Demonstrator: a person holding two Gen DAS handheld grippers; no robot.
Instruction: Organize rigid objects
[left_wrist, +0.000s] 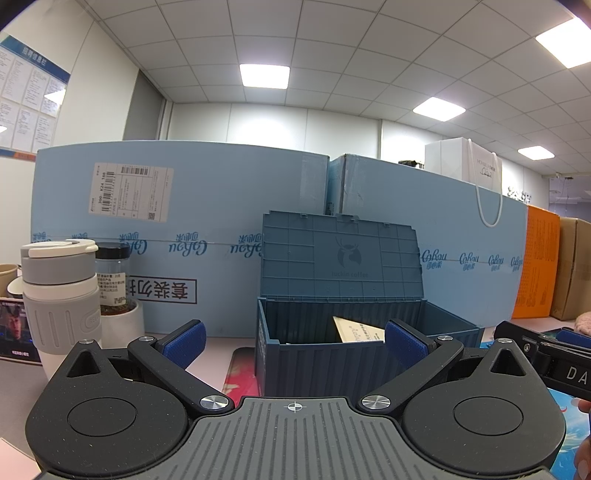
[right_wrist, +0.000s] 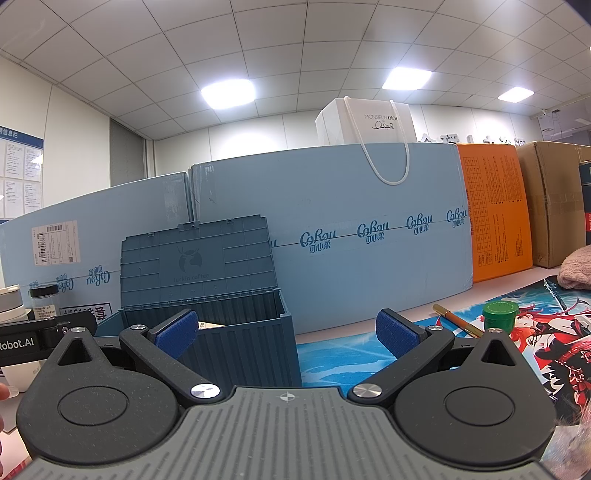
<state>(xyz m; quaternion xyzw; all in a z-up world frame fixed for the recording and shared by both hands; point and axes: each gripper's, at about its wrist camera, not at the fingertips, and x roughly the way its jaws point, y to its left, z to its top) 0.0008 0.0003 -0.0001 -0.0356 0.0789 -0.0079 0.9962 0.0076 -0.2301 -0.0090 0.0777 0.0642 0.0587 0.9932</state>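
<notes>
Now | bins (left_wrist: 332, 354): 1, lid up | pens (right_wrist: 458, 320): 1 | green jars (right_wrist: 499, 314): 1

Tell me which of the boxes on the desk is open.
The dark blue luckin coffee crate, lid tipped back against the light blue cartons. The orange box and brown carton are shut.

The right gripper (right_wrist: 286, 334) hovers with jaws wide apart, empty. The blue bin (right_wrist: 221, 332) stands lid-up at left; a pen (right_wrist: 458, 320) and green jar (right_wrist: 499, 314) lie on the mat (right_wrist: 340, 360) at right.
</notes>
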